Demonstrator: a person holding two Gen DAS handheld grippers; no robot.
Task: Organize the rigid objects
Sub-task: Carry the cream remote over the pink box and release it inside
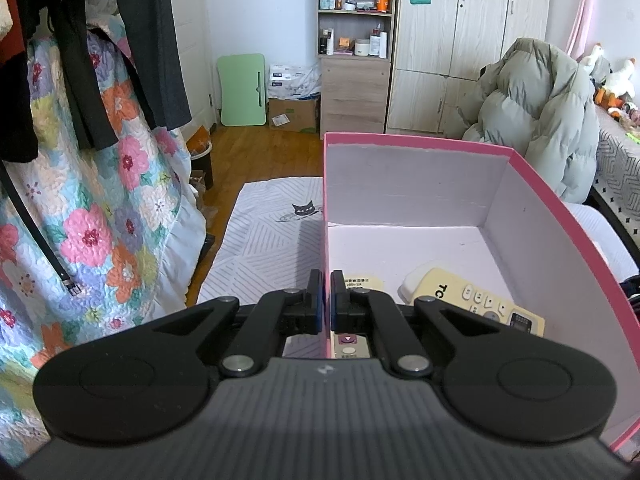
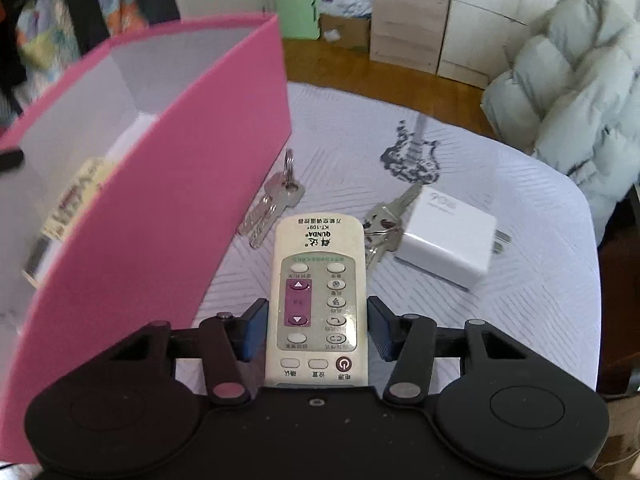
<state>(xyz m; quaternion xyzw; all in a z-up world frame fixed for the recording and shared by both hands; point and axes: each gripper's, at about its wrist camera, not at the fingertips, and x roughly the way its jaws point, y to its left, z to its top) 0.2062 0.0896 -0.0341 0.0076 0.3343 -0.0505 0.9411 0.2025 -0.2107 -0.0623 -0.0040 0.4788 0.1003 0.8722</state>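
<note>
Right now the cream QUNDA remote (image 2: 318,300) is lying flat on the striped cloth (image 2: 520,300), lengthwise between the spread fingers of the right gripper (image 2: 318,330); whether the blue pads (image 2: 256,328) are touching its sides I cannot tell, though the jaws are standing apart, not clamped. Just left of it the pink box (image 2: 160,220) is rising, its wall close against the left finger. Past the remote's far end two bunches of keys are lying: one key bunch (image 2: 272,204) near the box wall, a second key bunch (image 2: 382,224) touching a white charger (image 2: 448,236) to the right. Farther right the cloth is running open to its rounded edge. The left gripper (image 1: 326,300) is pinching the box's left wall (image 1: 326,208), fingers together on it, one inside, one outside. Inside the box a cream TCL remote (image 1: 472,300) is resting on the floor near the right wall, and another remote (image 1: 352,346) is showing beneath the fingers.
</note>
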